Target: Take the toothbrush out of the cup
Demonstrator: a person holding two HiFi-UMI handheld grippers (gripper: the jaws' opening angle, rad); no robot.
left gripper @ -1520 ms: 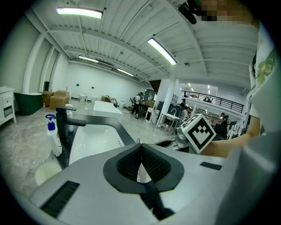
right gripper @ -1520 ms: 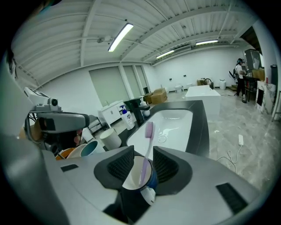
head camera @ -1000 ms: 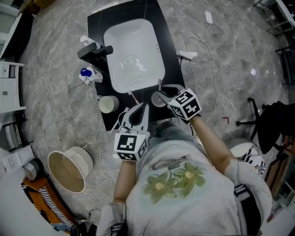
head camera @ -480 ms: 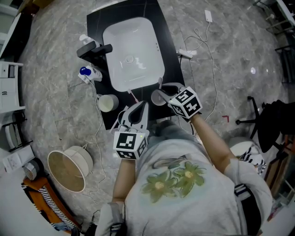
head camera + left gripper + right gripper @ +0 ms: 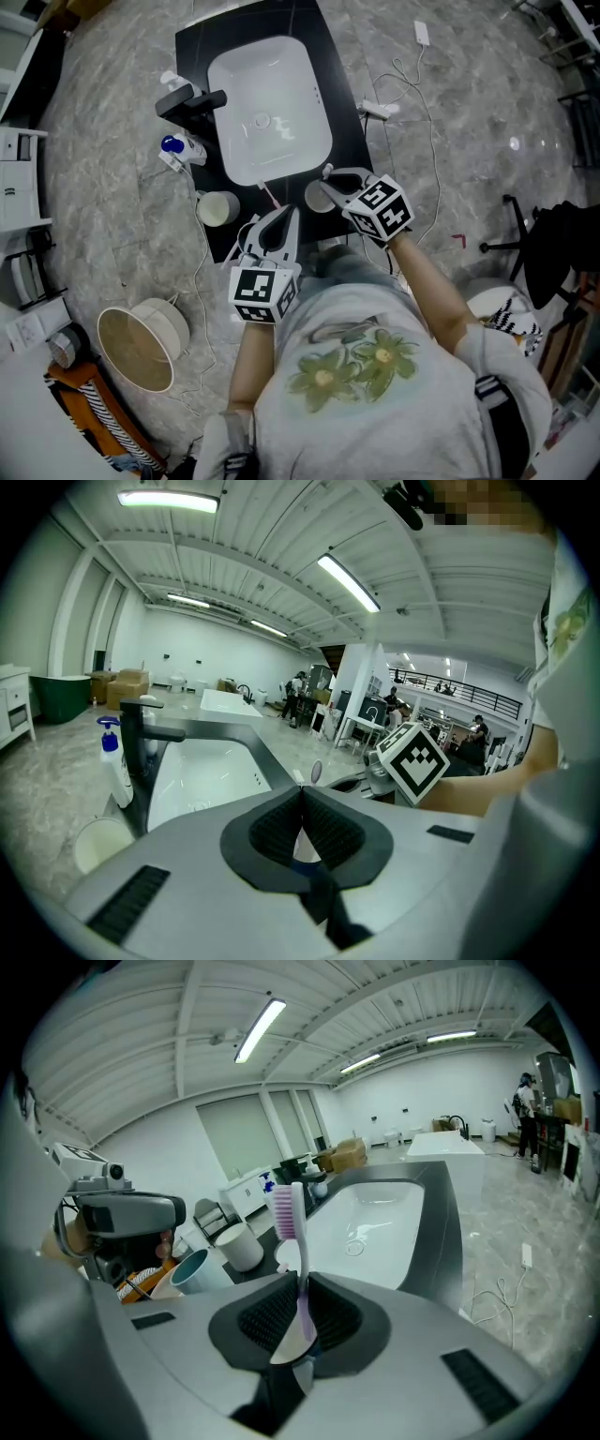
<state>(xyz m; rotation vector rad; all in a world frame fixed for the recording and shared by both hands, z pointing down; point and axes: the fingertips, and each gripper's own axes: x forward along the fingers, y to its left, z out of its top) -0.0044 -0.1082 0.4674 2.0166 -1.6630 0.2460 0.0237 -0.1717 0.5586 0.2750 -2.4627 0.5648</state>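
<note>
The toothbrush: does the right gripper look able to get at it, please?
Probably yes: the jaws of the right gripper have just been closing with the toothbrush upright between them, nothing in the way.

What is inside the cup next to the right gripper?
A lilac toothbrush stands in the cup, bristles up; the right gripper, whose jaws have just been closing, pinches its handle. The gripper covers the cup's bottom, so anything else inside cannot be seen.

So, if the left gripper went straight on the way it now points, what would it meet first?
Probably the black counter just before the front rim of the white sink. The left gripper, shut and empty, points down at that strip; depth is unclear, so maybe the rim itself.
</note>
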